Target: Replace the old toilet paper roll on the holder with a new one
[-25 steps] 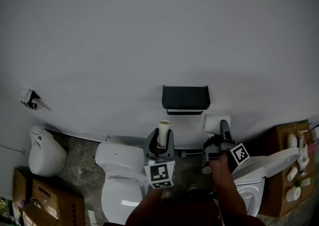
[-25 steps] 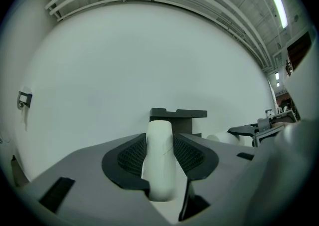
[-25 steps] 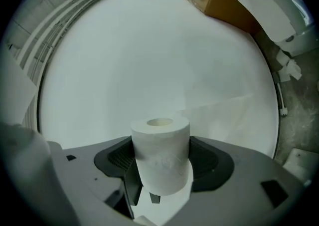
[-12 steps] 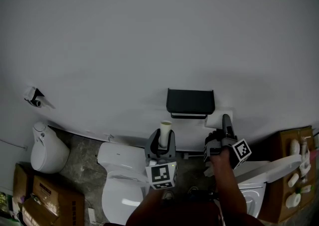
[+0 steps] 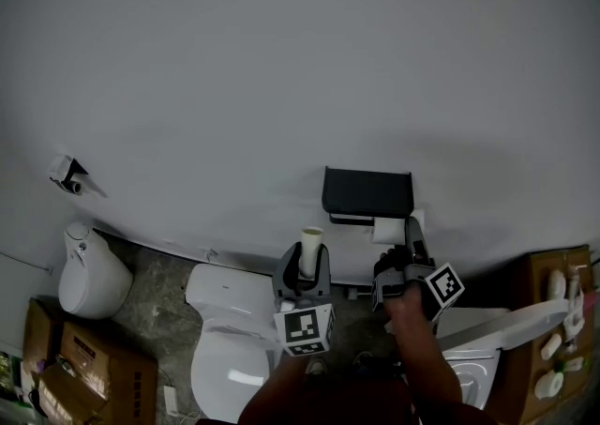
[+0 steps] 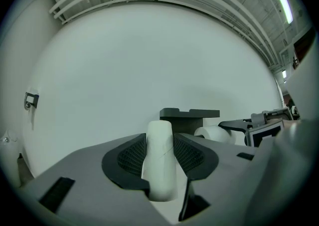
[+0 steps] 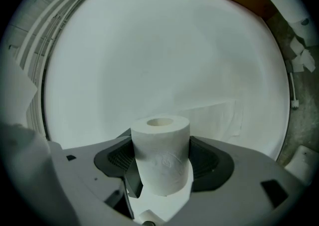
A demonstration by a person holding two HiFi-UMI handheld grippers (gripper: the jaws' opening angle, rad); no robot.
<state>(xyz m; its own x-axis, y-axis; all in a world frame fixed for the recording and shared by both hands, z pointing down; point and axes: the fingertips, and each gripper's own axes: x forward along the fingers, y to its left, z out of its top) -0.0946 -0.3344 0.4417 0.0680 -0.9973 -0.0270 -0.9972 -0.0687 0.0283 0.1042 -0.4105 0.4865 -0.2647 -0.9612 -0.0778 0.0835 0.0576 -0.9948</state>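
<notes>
The black wall holder (image 5: 367, 193) hangs on the white wall. In the head view my left gripper (image 5: 307, 261) is shut on an empty cardboard tube (image 5: 310, 247), held upright below and left of the holder. My right gripper (image 5: 401, 241) is shut on a full white toilet roll (image 5: 388, 230), just under the holder's right half beside its bar. In the left gripper view the tube (image 6: 160, 162) sits between the pads of the left gripper (image 6: 160, 145), with the holder (image 6: 189, 117) and new roll (image 6: 212, 132) beyond. In the right gripper view the roll (image 7: 162, 156) fills the right gripper (image 7: 162, 160).
A white toilet (image 5: 228, 339) stands below the left gripper, another toilet (image 5: 480, 343) at the right. A white fixture (image 5: 89, 278) and cardboard boxes (image 5: 89, 376) are at the left. A brown stand with bottles (image 5: 555, 320) is at the far right.
My right gripper has carried the new roll left and up, from beside the holder to just under it. The left gripper and tube have stayed put.
</notes>
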